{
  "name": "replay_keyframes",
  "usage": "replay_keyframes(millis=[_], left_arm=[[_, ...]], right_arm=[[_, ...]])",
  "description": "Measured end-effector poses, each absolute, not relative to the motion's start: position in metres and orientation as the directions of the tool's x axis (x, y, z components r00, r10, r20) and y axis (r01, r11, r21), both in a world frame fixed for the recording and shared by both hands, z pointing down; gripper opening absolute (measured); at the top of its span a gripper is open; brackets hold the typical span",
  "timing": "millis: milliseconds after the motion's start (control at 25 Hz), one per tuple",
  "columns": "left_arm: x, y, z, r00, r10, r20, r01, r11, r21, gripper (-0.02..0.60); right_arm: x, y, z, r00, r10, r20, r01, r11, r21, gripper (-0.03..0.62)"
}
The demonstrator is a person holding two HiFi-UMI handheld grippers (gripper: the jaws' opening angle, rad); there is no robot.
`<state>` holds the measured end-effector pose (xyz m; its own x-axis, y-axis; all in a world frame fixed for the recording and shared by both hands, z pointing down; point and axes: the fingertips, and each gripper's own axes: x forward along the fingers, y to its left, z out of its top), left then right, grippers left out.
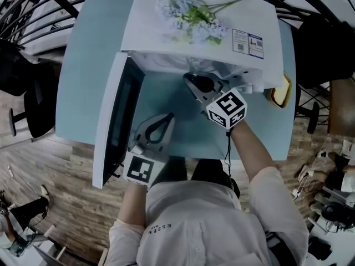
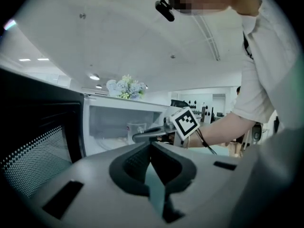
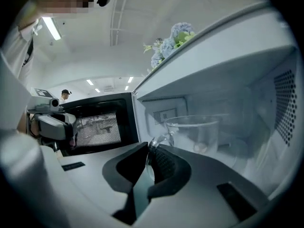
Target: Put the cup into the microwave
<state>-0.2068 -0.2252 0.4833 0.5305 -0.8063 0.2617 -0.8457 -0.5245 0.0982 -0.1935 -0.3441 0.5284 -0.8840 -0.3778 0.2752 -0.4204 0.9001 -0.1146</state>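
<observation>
A clear glass cup [image 3: 192,133] with a handle sits inside the open white microwave [image 1: 166,15]. My right gripper [image 3: 148,148] is shut on the cup's handle, at the mouth of the cavity [image 1: 194,83]. The left gripper view shows the same cup [image 2: 135,129] in the cavity, with the right gripper [image 2: 142,136] reaching in from the right. My left gripper [image 1: 166,118] hangs lower, beside the swung-out door [image 1: 113,121]. Its jaws [image 2: 151,145] meet with nothing between them.
The microwave stands on a light blue table [image 1: 77,82], its door open to the left. A bunch of pale flowers [image 1: 191,18] lies on its top. A yellow-rimmed object [image 1: 282,90] sits at the table's right. Chairs and gear stand round the table.
</observation>
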Motion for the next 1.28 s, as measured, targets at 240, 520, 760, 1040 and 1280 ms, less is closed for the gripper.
replay_keyframes(millis=[240, 520, 760, 1040, 1280], left_arm=[[-0.212, -0.235, 0.492, 0.529, -0.804, 0.27, -0.846, -0.523, 0.101, 0.002], [-0.217, -0.243, 0.493, 0.514, -0.812, 0.276, -0.853, -0.519, 0.06, 0.002], [-0.212, -0.247, 0.495, 0.524, -0.803, 0.284, -0.844, -0.534, 0.048, 0.002], [-0.207, -0.249, 0.496, 0.537, -0.791, 0.294, -0.834, -0.55, 0.044, 0.002], [-0.197, -0.249, 0.503, 0.562, -0.77, 0.303, -0.817, -0.575, 0.054, 0.002]], right_arm=[[-0.197, -0.36, 0.541, -0.888, -0.369, 0.275, -0.415, 0.9, -0.132, 0.026], [-0.198, -0.373, 0.548, -0.883, -0.369, 0.291, -0.416, 0.902, -0.118, 0.026], [-0.197, -0.378, 0.548, -0.878, -0.392, 0.274, -0.442, 0.883, -0.155, 0.026], [-0.189, -0.377, 0.558, -0.864, -0.398, 0.309, -0.462, 0.87, -0.169, 0.09], [-0.168, -0.381, 0.551, -0.825, -0.487, 0.286, -0.54, 0.829, -0.146, 0.16]])
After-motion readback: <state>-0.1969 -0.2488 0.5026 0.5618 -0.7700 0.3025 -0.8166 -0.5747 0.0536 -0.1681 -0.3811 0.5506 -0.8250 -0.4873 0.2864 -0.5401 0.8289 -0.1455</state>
